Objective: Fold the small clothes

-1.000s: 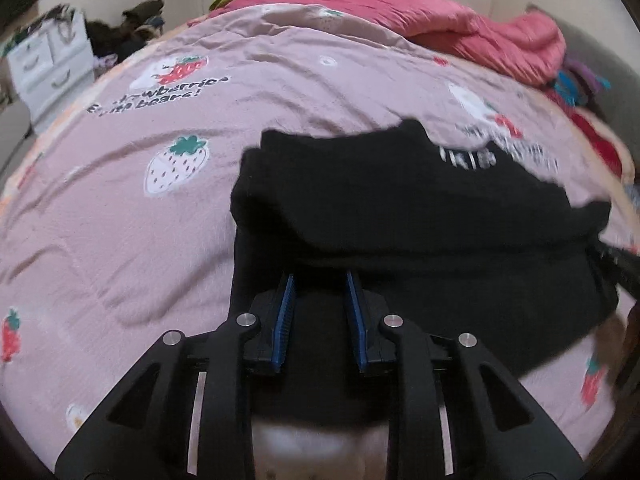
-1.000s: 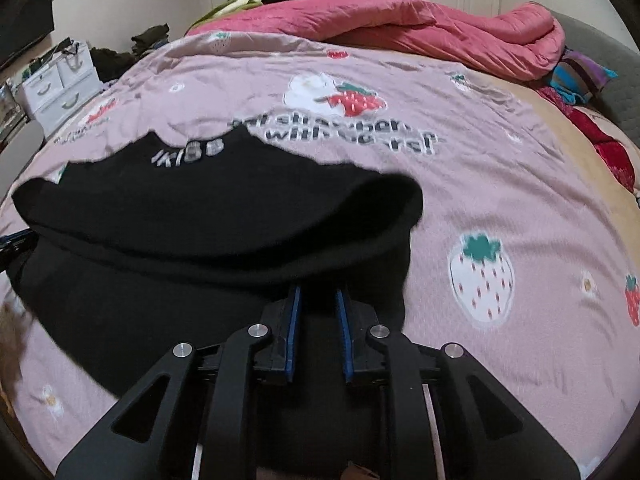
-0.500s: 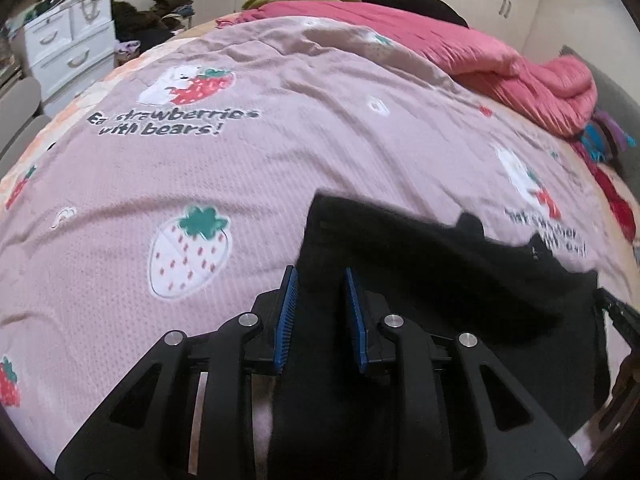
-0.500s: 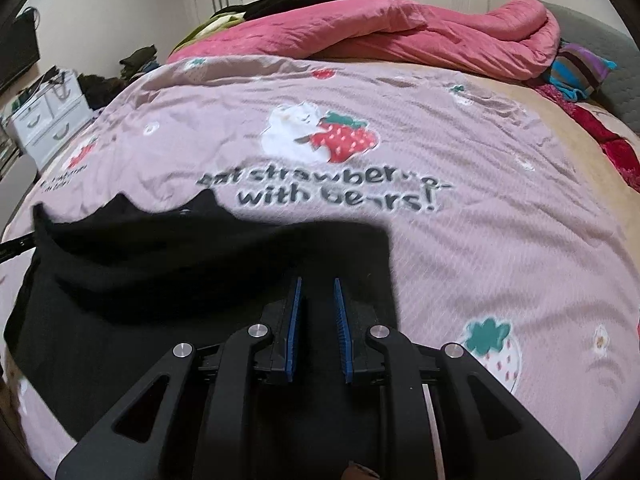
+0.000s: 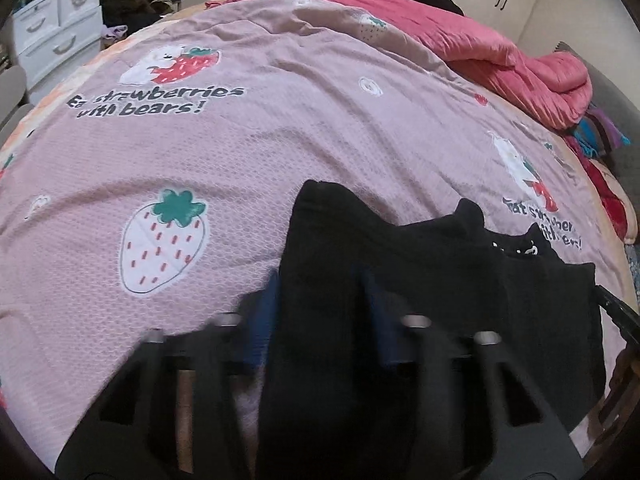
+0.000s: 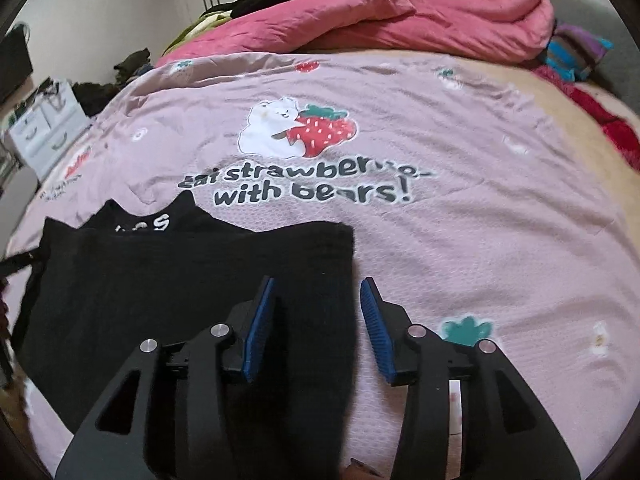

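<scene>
The black garment (image 6: 192, 280) is laid folded on the bedspread (image 6: 480, 220). Its right edge is framed by the spread, opening right tongs (image 6: 318, 300), no pad pressing it. Its left edge lies between the blurred left tongs (image 5: 320, 304); their grip cannot be told. Open bedspread is seen ahead and outward of both.

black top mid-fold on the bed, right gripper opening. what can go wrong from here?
1. The left gripper is blurred, with the black top between its pads; pulling now could drag the fold askew.
2. The right gripper is opening over the top's edge; a pad could snag fabric as it withdraws.
3. The bedspread is wrinkled and may bunch underneath.
</scene>
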Demonstrator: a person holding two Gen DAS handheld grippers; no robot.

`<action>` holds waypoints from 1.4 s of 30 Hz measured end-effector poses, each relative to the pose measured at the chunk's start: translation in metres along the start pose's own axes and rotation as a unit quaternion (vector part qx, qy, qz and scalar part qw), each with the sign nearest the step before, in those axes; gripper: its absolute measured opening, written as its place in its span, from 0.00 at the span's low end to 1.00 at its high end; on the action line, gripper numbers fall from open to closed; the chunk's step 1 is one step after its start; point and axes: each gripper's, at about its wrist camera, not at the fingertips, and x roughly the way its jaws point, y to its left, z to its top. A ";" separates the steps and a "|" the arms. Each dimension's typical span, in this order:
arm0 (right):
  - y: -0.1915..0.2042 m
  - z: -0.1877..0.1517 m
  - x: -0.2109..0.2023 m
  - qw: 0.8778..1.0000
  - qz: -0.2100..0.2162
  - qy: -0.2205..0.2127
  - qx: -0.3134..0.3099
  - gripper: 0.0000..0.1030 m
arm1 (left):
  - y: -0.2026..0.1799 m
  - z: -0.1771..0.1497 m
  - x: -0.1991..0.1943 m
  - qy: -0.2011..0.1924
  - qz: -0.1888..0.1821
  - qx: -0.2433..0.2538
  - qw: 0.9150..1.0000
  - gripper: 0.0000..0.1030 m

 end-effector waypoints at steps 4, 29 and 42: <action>0.004 -0.001 -0.009 1.000 0.001 -0.021 -0.005 0.08 | 0.001 -0.001 -0.011 -0.012 -0.008 0.007 1.000 0.08; 0.005 -0.005 -0.021 0.998 -0.048 -0.048 0.011 0.22 | 0.009 -0.013 -0.022 -0.035 0.034 0.026 0.998 0.17; 0.035 -0.045 -0.085 0.998 -0.007 -0.063 -0.027 0.45 | 0.005 -0.039 -0.076 -0.057 0.031 0.024 0.998 0.28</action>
